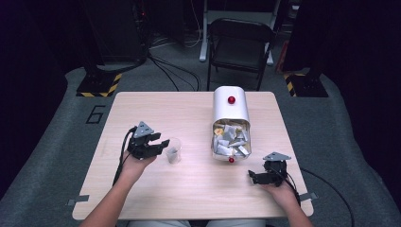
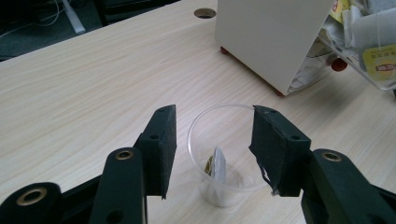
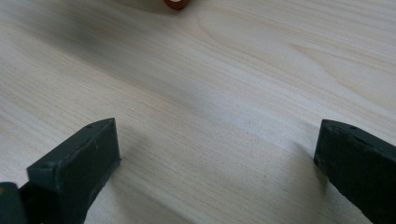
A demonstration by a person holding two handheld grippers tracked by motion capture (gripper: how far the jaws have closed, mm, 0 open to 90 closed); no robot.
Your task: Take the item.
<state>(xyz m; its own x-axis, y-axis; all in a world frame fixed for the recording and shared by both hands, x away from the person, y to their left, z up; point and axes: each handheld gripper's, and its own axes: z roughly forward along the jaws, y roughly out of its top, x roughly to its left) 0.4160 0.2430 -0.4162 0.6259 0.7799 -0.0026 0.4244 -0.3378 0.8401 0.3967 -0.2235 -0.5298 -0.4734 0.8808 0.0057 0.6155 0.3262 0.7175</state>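
A clear plastic cup (image 1: 173, 153) stands upright on the wooden table (image 1: 156, 109), left of centre, with a tea bag (image 2: 217, 163) inside it. My left gripper (image 1: 162, 144) is just left of the cup and open. In the left gripper view its jaws (image 2: 215, 111) flank the cup (image 2: 224, 191) near the rim, with a gap on the left side. My right gripper (image 1: 253, 177) lies near the table's front right, jaws wide open over bare wood (image 3: 217, 128), holding nothing.
A white dispenser box (image 1: 230, 111) with red knobs lies behind the cup to the right, and its clear drawer (image 1: 231, 142) holds several tea bags. The same box (image 2: 266, 37) rises beyond the left jaws. A dark folding chair (image 1: 239, 47) stands behind the table.
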